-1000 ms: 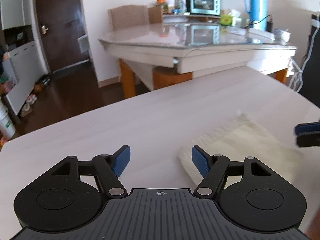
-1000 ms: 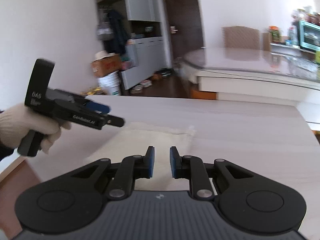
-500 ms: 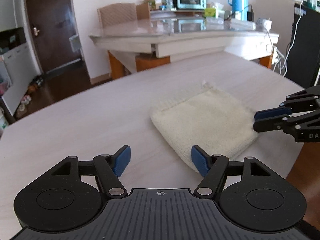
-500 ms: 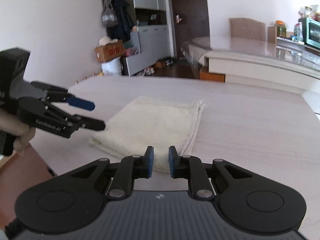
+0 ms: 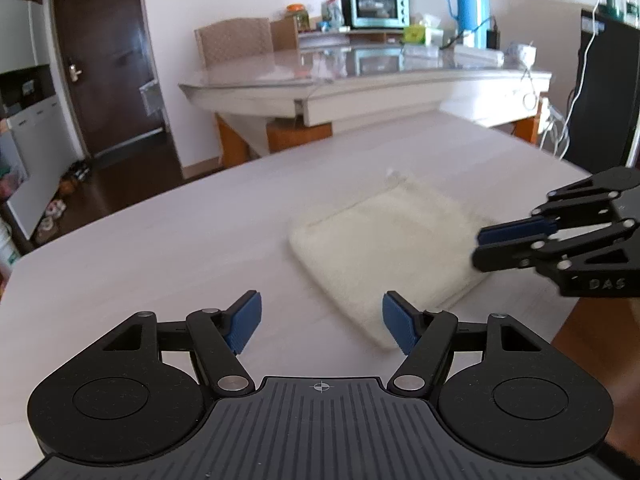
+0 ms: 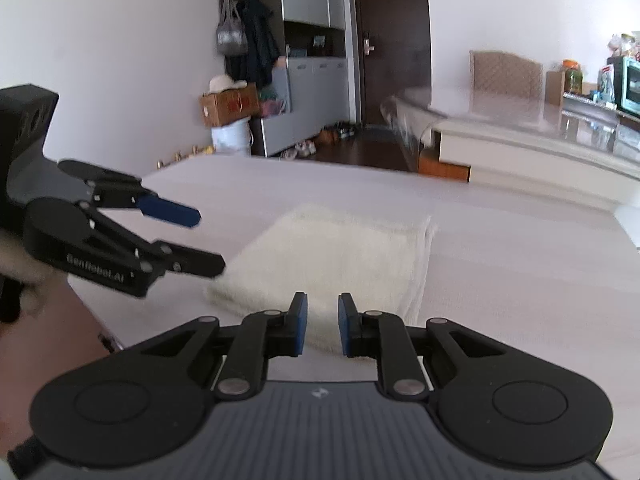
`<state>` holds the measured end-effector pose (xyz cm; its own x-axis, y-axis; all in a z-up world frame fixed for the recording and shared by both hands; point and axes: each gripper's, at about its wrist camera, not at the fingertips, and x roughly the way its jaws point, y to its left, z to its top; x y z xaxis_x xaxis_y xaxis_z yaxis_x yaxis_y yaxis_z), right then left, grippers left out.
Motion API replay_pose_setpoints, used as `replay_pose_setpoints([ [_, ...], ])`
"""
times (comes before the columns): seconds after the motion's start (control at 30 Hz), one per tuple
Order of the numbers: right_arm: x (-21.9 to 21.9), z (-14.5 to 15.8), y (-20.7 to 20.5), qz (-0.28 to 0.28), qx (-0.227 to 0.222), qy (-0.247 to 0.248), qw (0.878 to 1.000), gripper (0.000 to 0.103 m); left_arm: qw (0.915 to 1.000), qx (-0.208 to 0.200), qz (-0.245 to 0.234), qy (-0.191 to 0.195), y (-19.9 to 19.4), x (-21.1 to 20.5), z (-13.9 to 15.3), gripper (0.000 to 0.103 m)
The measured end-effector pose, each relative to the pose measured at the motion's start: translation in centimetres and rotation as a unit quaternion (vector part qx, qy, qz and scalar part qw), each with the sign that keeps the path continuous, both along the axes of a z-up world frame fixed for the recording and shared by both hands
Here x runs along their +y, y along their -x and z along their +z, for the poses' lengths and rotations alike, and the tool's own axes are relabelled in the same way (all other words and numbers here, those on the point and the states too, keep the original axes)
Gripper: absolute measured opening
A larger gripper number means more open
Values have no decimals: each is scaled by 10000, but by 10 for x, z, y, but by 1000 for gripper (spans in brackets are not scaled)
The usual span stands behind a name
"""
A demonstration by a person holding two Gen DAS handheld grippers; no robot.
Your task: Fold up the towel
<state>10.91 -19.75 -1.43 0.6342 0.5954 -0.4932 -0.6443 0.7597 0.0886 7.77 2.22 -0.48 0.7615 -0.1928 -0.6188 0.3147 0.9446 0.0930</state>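
A cream towel (image 5: 384,248) lies folded into a thick rectangle on the white table (image 5: 160,248). My left gripper (image 5: 320,316) is open wide just short of the towel's near corner, with nothing between its blue pads. At the towel's right edge my right gripper (image 5: 480,248) hovers, not touching it. In the right wrist view the towel (image 6: 340,248) lies straight ahead. There my right gripper (image 6: 322,312) has only a narrow gap between its jaws and holds nothing. The left gripper (image 6: 208,242) hangs open by the towel's left corner, held by a gloved hand.
A second, glass-topped table (image 5: 360,80) stands behind, carrying a teal oven (image 5: 378,4) and a blue flask (image 5: 468,0). A chair (image 5: 236,40) and a dark door (image 5: 104,60) are beyond. A black cabinet (image 5: 600,92) stands right. The table's edge (image 6: 100,304) runs near the left gripper.
Both grippers have drawn back from the towel, which now lies ahead of them instead of under their fingers. The left view has swung toward the towel. Neither jaw gap has changed.
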Motion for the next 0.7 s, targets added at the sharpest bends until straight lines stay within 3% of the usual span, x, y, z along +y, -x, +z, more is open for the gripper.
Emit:
replay_pose_setpoints([
  [0.2, 17, -13, 4, 149, -13, 343, 9993, 20, 9996, 93, -138, -207, -3, -21, -16, 72],
  [0.4, 3, -2, 8, -100, -153, 179, 9997, 20, 9999, -60, 8, -109, 3, -18, -11, 73],
  [0.57, -11, -12, 3, -347, 39, 336, 9988, 20, 9998, 15, -28, -186, 2, -22, -17, 73],
  [0.7, -16, -9, 2, -437, 150, 79, 9989, 20, 9999, -2, 4, -164, 2, -23, -14, 73],
])
